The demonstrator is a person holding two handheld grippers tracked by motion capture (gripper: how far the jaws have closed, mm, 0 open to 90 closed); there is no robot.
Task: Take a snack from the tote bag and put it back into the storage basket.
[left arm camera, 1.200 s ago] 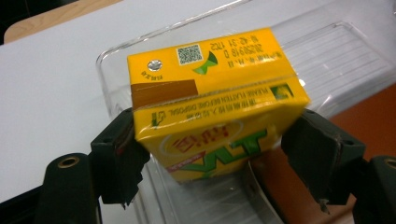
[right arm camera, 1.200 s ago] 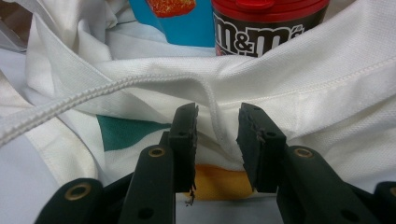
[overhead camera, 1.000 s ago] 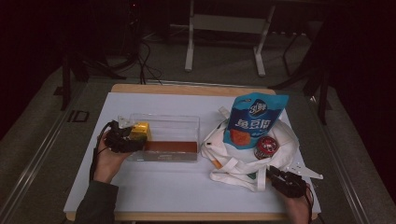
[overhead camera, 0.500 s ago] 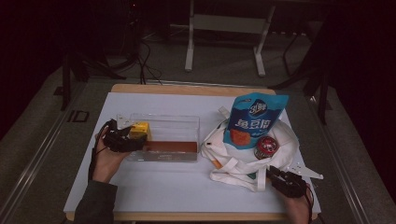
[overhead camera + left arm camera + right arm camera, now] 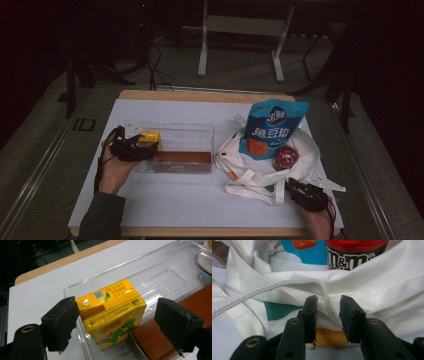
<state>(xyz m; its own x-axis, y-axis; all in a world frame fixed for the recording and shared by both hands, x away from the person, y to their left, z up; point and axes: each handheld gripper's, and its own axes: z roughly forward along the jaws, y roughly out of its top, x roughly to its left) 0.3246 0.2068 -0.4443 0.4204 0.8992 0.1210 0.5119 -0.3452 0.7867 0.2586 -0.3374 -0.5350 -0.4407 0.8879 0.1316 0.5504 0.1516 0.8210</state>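
Note:
A yellow drink carton (image 5: 110, 302) (image 5: 149, 137) lies in the left end of a clear plastic tray (image 5: 150, 262) (image 5: 185, 132). My left gripper (image 5: 116, 317) (image 5: 144, 146) straddles it. Its jaws have just been opening and now stand wide, with a gap between each pad and the carton. At the table's near right, my right gripper (image 5: 328, 307) (image 5: 299, 191) is shut on a fold of the white tote bag (image 5: 387, 277) (image 5: 250, 175). A blue snack pouch (image 5: 272, 127) (image 5: 304, 252) and a red-lidded M&M's tub (image 5: 285, 156) (image 5: 354, 252) sit in the bag.
A brown bar (image 5: 182, 157) (image 5: 155, 340) lies along the tray's near side, right beside the carton. The white table top (image 5: 175, 200) ends in a wooden edge at the back. A metal stand (image 5: 240, 45) rises on the floor beyond.
The left gripper's jaws have spread apart from the yellow carton, which stays in the tray. The right gripper and the bag have not moved.

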